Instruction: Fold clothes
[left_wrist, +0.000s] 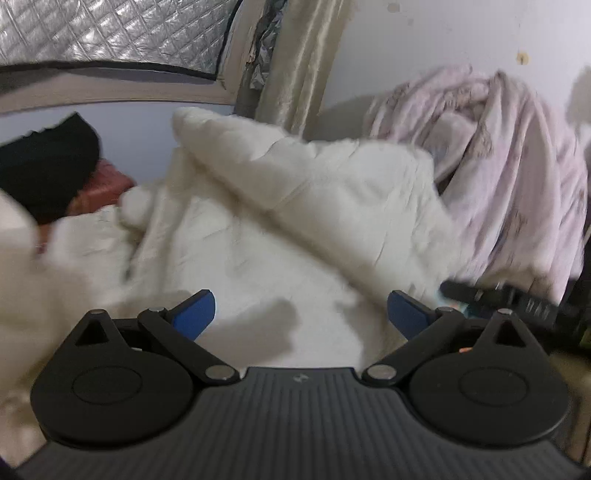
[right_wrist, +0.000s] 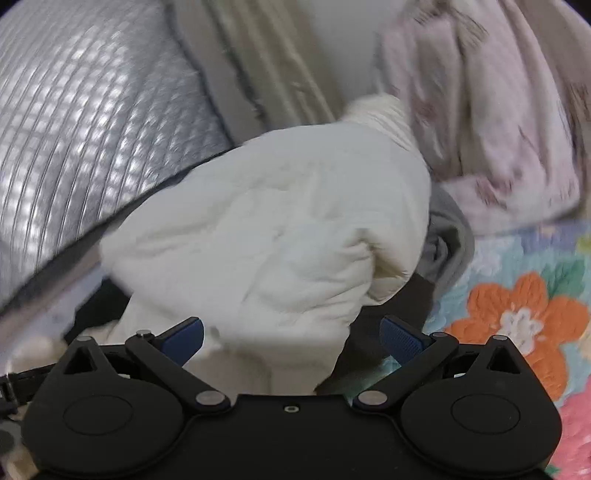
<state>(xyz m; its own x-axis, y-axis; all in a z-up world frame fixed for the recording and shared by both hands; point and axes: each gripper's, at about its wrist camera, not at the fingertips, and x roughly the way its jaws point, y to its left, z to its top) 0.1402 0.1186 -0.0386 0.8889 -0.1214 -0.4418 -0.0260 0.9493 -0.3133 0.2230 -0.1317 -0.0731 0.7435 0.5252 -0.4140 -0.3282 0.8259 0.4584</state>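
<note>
**Fuzzy and cut-off bits**

The white coat (left_wrist: 295, 206) looks smeared, and its left side runs off the picture edge. The pink blanket (right_wrist: 491, 122) is blurry, so its pattern is hard to read. The flower quilt (right_wrist: 517, 314) is cut off at the right, partly under the coat.

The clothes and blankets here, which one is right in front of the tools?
The white puffy jacket lies right before both open tools, left and right. The pink blanket is heaped farther back by the wall, and the black garment sits off to the left.
</note>
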